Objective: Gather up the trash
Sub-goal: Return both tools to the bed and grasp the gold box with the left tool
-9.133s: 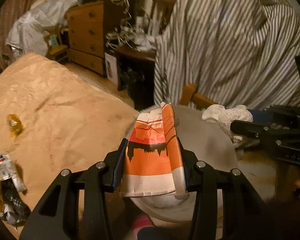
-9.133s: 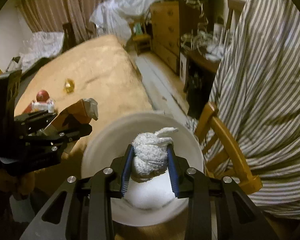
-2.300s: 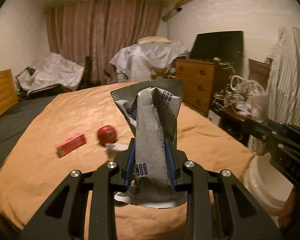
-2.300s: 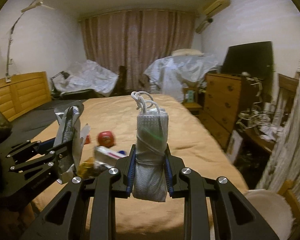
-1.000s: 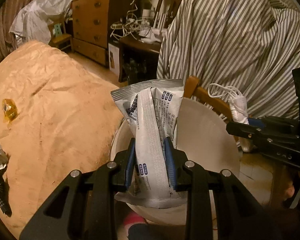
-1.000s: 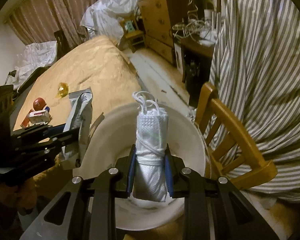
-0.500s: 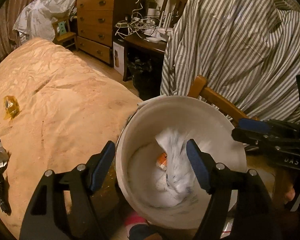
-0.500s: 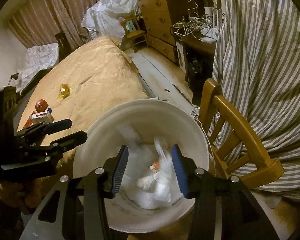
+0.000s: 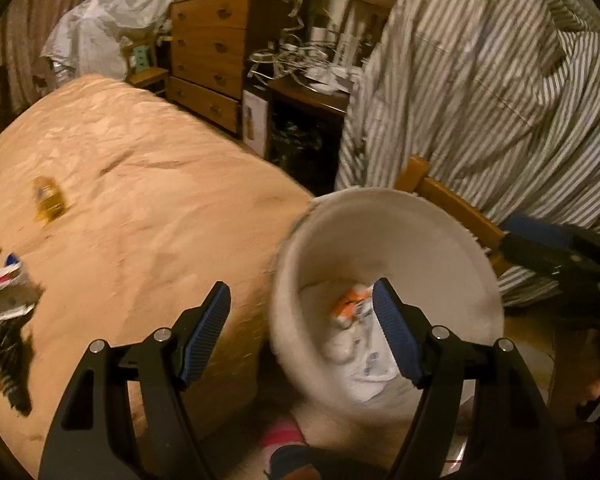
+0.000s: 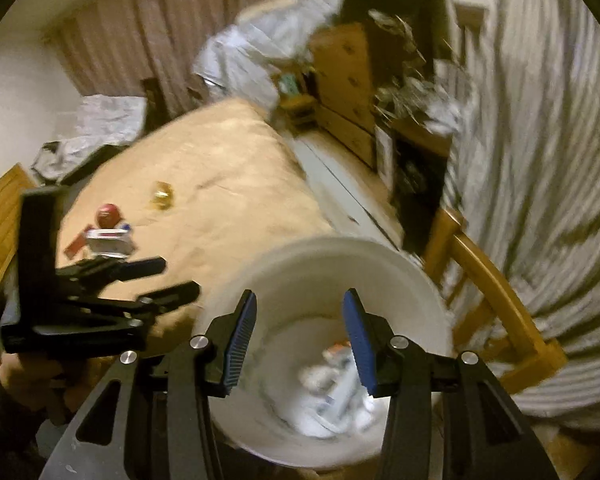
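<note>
White bin point(image 9: 452, 240) between bed point(image 9: 148, 184), chair point(image 10: 496, 280); both claws apart, empty.

A bed point(image 9: 148, 184) under a tan cover carries scattered litter near its far side: a yellow wrapper point(image 9: 47, 199), a red ball point(image 10: 108, 214), a small white carton point(image 10: 110, 243) and a dark crumpled wrapper point(image 9: 5, 356).

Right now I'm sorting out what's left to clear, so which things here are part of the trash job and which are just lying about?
Part of the job:
- white bucket
- wrappers in the bucket
- gold wrapper
- red ball
- small carton

Just lying about:
- striped sheet
- wooden chair
- dresser
</note>
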The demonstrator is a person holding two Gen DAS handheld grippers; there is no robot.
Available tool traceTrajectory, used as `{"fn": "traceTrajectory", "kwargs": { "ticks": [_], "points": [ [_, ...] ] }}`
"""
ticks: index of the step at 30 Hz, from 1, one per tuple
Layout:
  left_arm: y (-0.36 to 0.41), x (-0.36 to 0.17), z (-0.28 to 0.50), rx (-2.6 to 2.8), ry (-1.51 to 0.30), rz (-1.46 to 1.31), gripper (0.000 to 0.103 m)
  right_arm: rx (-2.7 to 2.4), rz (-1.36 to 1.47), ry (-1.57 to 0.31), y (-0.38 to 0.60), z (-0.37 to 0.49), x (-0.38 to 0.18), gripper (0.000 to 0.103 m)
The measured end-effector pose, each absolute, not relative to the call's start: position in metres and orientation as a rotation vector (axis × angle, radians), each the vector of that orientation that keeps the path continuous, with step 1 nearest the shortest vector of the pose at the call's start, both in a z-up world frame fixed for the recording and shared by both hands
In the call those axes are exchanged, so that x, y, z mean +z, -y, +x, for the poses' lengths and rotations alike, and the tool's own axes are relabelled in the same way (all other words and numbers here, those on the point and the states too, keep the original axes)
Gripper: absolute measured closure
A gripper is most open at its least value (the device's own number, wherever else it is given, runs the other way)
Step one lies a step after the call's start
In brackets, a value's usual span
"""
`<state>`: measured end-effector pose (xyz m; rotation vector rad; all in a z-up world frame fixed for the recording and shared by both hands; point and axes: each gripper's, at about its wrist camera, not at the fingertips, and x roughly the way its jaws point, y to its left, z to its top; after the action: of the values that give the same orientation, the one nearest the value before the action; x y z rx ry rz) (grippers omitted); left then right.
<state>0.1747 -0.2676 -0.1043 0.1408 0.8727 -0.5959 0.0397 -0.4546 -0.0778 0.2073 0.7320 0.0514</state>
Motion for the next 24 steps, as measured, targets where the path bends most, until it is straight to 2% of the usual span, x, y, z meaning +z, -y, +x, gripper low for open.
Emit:
{"fn": "traceTrajectory", "kwargs": {
  "ticks": [6, 14, 21, 24],
  "points": [
    [0.151, -0.117, 0.178, -0.419, -0.854, 0.083, 0.033, 0.233, 0.163, -0.675, 0.367, 0.053, -0.078, 0.050],
    [-0.044, -0.128, 0.185, -0.163, -0.835, 0.001, 0.033, 0.449, 0.178, -0.769, 0.246, 0.101, -0.114, 0.050],
    [-0.120, -0.142, 0.221, -0.228, -0.831, 0.094, 0.032, 0.599, 0.255, -0.865, 0.160, 0.148, -0.143, 0.050],
    [-0.118, -0.151, 0.237, -0.329, -0.834, 0.169, 0.027, 0.627, 0.286, -0.905, 0.131, 0.168, -0.152, 0.050]
  ]
}}
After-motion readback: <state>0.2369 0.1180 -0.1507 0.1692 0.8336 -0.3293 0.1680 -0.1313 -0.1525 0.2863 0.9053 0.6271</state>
